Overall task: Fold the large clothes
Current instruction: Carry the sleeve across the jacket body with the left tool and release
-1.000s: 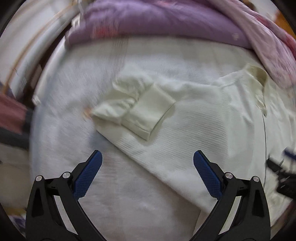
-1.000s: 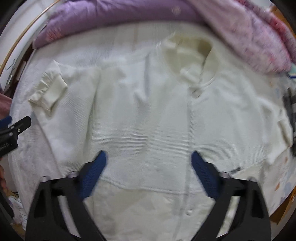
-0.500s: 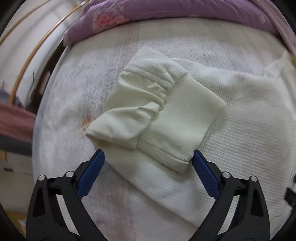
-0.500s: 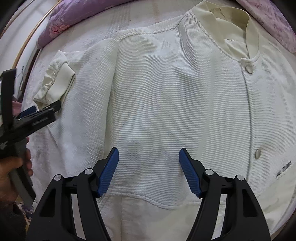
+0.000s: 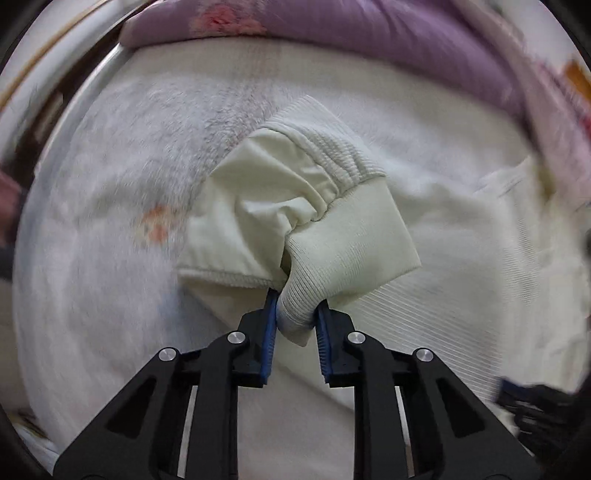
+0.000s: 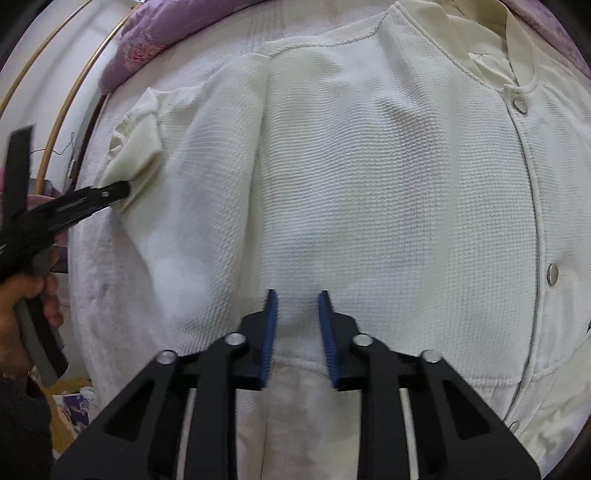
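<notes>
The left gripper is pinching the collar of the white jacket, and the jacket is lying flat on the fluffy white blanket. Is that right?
Not quite. The left gripper is pinching the sleeve cuff, not the collar, as the left wrist view shows. The white jacket does lie flat on the fluffy white blanket.

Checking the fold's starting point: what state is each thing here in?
Cream waffle-knit snap-front jacket: spread flat, front up, snaps closed.
Ribbed sleeve cuff: bunched, pinched in the left gripper.
Left gripper: just closed, shut on the cuff.
Right gripper: just closed, pinching fabric near the hem.
White fuzzy blanket: spread beneath the jacket.
</notes>
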Action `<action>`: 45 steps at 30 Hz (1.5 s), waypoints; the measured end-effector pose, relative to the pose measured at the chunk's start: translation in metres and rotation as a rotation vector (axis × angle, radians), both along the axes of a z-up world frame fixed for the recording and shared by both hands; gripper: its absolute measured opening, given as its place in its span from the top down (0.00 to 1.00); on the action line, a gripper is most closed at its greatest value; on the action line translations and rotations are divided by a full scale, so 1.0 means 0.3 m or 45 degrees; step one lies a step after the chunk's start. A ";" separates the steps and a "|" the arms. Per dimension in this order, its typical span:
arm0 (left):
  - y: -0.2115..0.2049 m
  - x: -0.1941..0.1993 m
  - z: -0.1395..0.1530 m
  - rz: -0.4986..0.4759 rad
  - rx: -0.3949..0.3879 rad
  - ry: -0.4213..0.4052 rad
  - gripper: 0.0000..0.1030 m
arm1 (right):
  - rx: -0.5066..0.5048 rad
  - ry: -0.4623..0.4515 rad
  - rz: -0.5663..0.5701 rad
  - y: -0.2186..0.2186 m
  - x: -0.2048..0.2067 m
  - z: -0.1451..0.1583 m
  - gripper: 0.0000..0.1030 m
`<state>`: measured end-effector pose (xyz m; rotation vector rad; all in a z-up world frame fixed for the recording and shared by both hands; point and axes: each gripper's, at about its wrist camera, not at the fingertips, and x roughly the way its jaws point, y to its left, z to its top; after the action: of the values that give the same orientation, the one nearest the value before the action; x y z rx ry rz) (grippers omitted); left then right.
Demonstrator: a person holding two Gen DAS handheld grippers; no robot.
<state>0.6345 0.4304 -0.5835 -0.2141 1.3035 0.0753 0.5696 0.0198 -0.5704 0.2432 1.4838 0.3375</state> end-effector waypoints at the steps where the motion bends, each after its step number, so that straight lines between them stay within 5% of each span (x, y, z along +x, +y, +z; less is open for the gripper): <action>1: 0.005 -0.044 0.047 0.040 -0.103 -0.023 0.82 | 0.010 0.007 0.014 -0.004 -0.008 0.001 0.95; 6: -0.062 -0.185 0.211 0.132 -0.429 -0.106 0.83 | 0.040 0.116 0.052 0.021 -0.017 -0.087 1.00; 10: -0.216 -0.245 0.356 0.107 -0.520 -0.174 0.83 | 0.073 0.169 0.037 0.033 0.000 -0.147 1.00; 18: -0.712 -0.261 0.498 -0.003 -0.667 -0.241 0.83 | 0.244 0.010 -0.098 -0.278 -0.009 0.090 0.95; 25: -1.171 -0.171 0.464 -0.030 -0.788 -0.254 0.83 | 0.028 -0.147 -0.199 -0.753 -0.014 0.217 0.81; 32: -1.570 -0.052 0.326 -0.039 -0.826 -0.183 0.83 | -0.083 -0.140 -0.423 -1.343 -0.030 0.219 0.70; 39: -1.819 -0.001 0.062 0.015 -0.689 -0.047 0.82 | -0.200 -0.153 -0.581 -1.750 -0.029 0.187 0.53; 44: -1.892 0.000 -0.020 -0.056 -0.620 0.035 0.60 | -0.293 -0.184 -0.613 -1.918 -0.005 0.161 0.42; 45: -1.897 -0.009 -0.014 -0.064 -0.620 0.026 0.35 | -0.307 -0.188 -0.606 -1.956 0.003 0.154 0.41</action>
<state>0.6317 -0.1385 -0.5876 -0.5961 1.3315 -0.2867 0.5707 -0.5669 -0.5242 0.3596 1.2607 -0.2017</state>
